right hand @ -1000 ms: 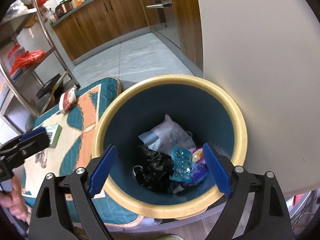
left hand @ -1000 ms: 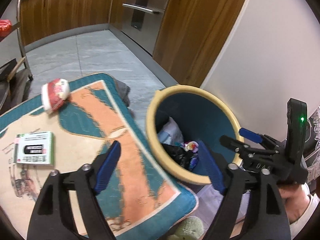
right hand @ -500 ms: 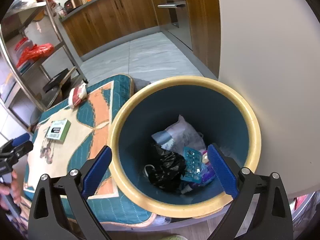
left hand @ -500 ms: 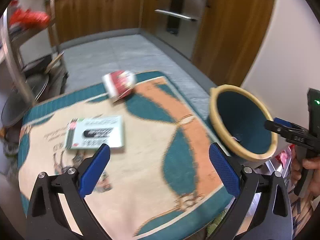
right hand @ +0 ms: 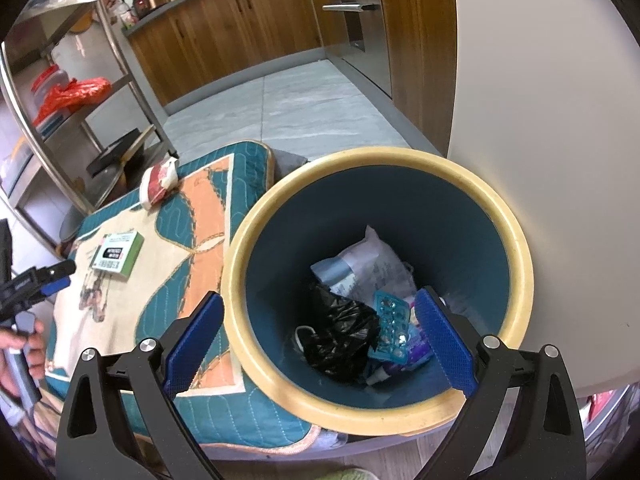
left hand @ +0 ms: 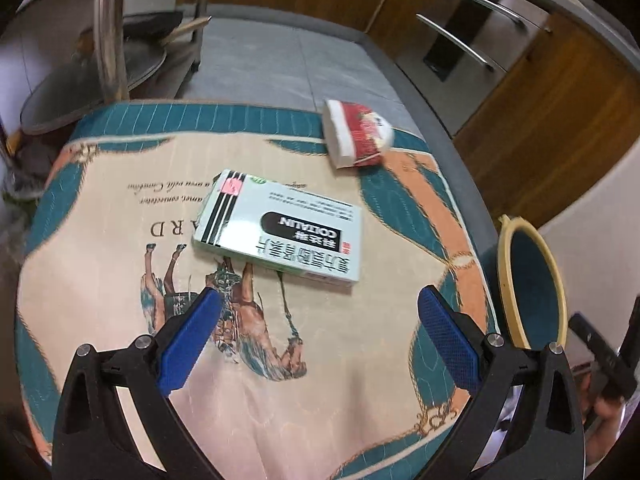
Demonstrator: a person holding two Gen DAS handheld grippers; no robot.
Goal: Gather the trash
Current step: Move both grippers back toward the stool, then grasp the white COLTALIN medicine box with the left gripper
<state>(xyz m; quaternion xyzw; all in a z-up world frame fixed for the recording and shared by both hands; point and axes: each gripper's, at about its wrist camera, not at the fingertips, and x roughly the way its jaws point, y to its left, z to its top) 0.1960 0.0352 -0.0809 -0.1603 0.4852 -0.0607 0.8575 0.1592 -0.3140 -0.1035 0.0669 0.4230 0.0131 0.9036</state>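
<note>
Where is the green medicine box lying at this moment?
In the left wrist view the green medicine box lies flat on the patterned mat, just ahead of the open left gripper, with the red paper cup beyond it.

Wooden cabinets, grey tiled floor, steel shelving rack, white wall.

Trash bin beside the cloth-covered surface, two items lying on it.

The box lies near the middle of the surface, with the crumpled packet behind it at the far edge. The bin stands just off the surface's right side, against the wall, holding a black bag, a blister pack and a paper pouch. A metal rack stands far left.
</note>
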